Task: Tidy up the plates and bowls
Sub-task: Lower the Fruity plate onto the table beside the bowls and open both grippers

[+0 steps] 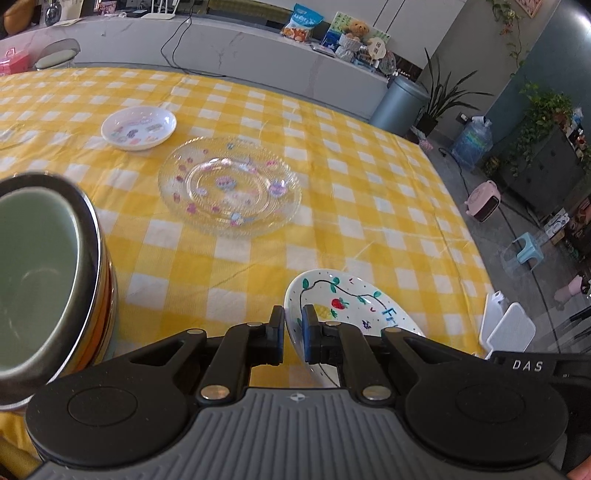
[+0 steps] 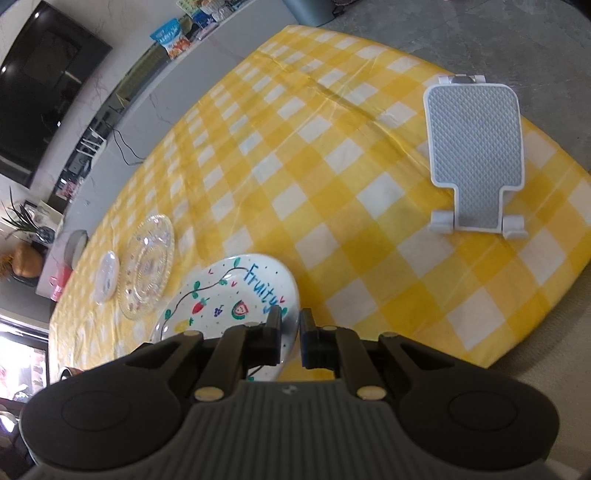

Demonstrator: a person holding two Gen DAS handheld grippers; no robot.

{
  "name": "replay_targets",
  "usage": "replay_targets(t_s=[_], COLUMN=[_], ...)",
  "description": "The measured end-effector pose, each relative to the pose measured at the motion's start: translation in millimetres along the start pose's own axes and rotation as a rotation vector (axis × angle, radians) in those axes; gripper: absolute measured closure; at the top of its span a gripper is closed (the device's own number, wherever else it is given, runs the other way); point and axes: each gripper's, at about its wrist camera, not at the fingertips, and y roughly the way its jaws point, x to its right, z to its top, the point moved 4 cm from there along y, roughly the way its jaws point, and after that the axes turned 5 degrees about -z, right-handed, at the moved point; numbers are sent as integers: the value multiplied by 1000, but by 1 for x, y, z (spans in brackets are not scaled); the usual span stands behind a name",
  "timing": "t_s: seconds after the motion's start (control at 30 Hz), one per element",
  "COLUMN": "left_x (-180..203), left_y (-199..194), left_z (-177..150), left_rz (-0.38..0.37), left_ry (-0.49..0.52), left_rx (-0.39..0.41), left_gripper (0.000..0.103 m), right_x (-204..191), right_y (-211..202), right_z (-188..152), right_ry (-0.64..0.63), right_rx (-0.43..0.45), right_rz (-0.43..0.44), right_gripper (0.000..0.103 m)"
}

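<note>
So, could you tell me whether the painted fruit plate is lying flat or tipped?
Tipped: the fruit plate is held off the tablecloth, both grippers clamped on its rim.

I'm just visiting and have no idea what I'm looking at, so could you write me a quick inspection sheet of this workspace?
Surface: table under a yellow-and-white checked cloth, creased in places.
Job's things: painted "Fruity" plate held by both grippers; clear glass plate; small white dish; stacked bowls, green one innermost, at the left edge.
Clutter: grey-and-white stand on the cloth.
Grippers: left gripper shut on the plate's rim; right gripper shut on its opposite rim.
Cables: black cable down the counter front; another across the floor.
Surroundings: counter with snack bag and teddy bear, bin, potted plants, water bottle.
</note>
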Motion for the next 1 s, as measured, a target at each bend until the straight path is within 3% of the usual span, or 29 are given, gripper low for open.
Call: replay_targets(t_s=[0.23, 1.0], left_x=[-3, -6], left_y=[3, 15], left_z=[-12, -22], left_rz=[26, 96], left_ry=[8, 75], left_rx=[-21, -53], left_gripper=[93, 92], right_x=[-3, -25], right_y=[10, 27], right_z=[-3, -11], right_ry=[-32, -196], right_rx=[-44, -68], right_rz=[-62, -179], right_gripper=[96, 92])
